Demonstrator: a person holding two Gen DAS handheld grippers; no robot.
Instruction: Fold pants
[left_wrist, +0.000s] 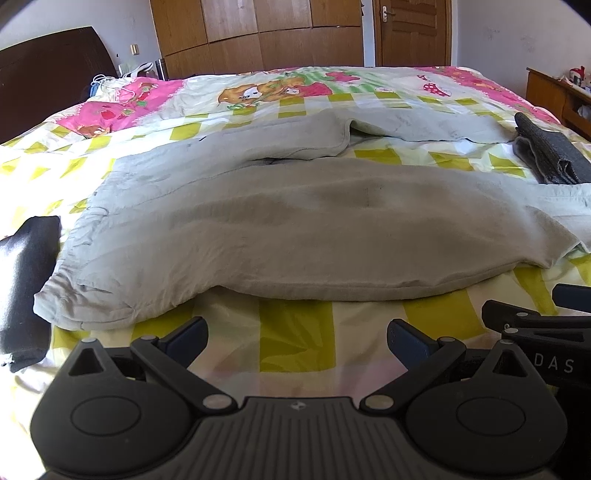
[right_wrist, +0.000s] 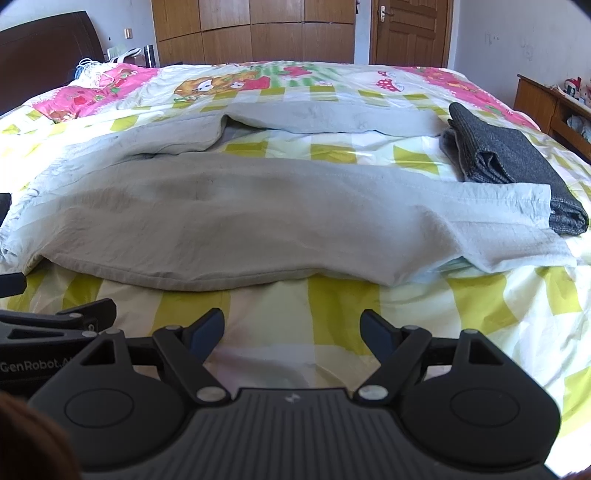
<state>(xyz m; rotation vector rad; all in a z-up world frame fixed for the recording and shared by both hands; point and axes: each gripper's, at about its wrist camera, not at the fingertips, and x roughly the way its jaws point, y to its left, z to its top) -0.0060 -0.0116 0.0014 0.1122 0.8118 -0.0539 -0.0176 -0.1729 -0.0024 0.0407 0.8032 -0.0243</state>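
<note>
Pale grey pants (left_wrist: 295, 229) lie spread across the bed, waistband at the left, both legs running right; the far leg (left_wrist: 406, 125) is apart from the near one. The right wrist view shows the same pants (right_wrist: 258, 221), with the near leg's cuff (right_wrist: 517, 206) resting on a folded dark garment. My left gripper (left_wrist: 297, 338) is open and holds nothing, hovering over the quilt just short of the pants' near edge. My right gripper (right_wrist: 291, 330) is also open with nothing in it, beside the left one. Each gripper's side shows in the other's view.
A folded dark grey garment (right_wrist: 517, 166) lies at the right of the bed. Another folded black garment (left_wrist: 26, 280) sits at the left. The quilt (right_wrist: 332, 314) is yellow-checked. A dark headboard, wooden wardrobe, door and a side cabinet (right_wrist: 546, 103) surround the bed.
</note>
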